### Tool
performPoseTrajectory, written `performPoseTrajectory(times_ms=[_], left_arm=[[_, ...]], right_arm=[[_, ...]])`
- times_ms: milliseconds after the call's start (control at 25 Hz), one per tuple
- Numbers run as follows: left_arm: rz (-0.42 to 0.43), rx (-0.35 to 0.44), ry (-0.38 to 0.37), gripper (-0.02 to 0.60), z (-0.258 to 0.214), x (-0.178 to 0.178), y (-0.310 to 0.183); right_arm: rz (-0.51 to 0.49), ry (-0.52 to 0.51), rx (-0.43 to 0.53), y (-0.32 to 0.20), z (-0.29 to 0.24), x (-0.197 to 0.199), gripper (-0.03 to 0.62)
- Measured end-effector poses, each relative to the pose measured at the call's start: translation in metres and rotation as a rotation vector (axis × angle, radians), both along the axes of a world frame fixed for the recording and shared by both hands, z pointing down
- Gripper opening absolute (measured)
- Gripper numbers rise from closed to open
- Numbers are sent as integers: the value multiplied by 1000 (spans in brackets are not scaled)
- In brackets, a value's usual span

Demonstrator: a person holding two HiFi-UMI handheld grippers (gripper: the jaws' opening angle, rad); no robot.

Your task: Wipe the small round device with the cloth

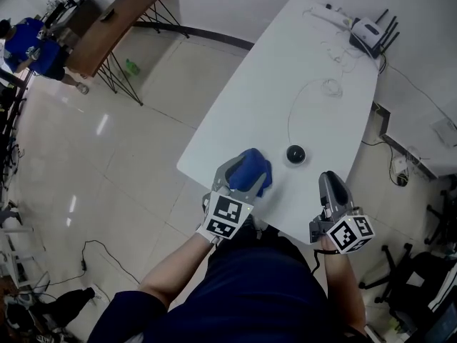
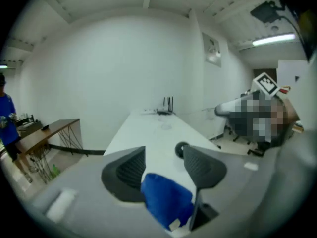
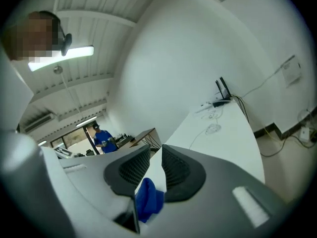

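Seeing the small round device resting black on the white table, beyond the tips of both grippers and touching neither. Placing it to the right of the left gripper and to the left of the right gripper. In the left gripper view, catching it just past the tip of the right-hand jaw, partly hidden by that jaw.

Finding the blue cloth just left of the device, bunched near the near table edge and sitting low in the gap of the left gripper. Reading those jaws as standing wide apart, pressing on nothing.

Reading the right gripper's jaws as standing close together with only a narrow slit between the pads and nothing caught there — the cloth showing blue through the slit's lower end.

Counting one device, one cloth, two grippers, one white table. Counting farther out one router with antennas at the far right end, one thin cable curving across the tabletop, one brown table at the far left — and one person in blue beside it.
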State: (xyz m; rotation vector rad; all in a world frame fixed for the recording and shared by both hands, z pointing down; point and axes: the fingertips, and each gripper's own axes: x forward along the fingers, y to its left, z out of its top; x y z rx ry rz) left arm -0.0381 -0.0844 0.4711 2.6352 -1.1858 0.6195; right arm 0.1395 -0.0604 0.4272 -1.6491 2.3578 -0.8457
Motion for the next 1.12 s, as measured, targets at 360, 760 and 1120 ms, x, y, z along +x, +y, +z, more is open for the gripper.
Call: performPoseTrajectory(times_ms=[360,760,1120], left_arm=[[119,102,191,207,-69,66,26],[171,145,202,206,-90,92,32],[163,144,191,202,-88,103,25]], right_arm=[[-60,252,184,2,-52,-26,67],[-41,296,211,15,-56,-7,64],[-47,312,224,11,-55,3,57]])
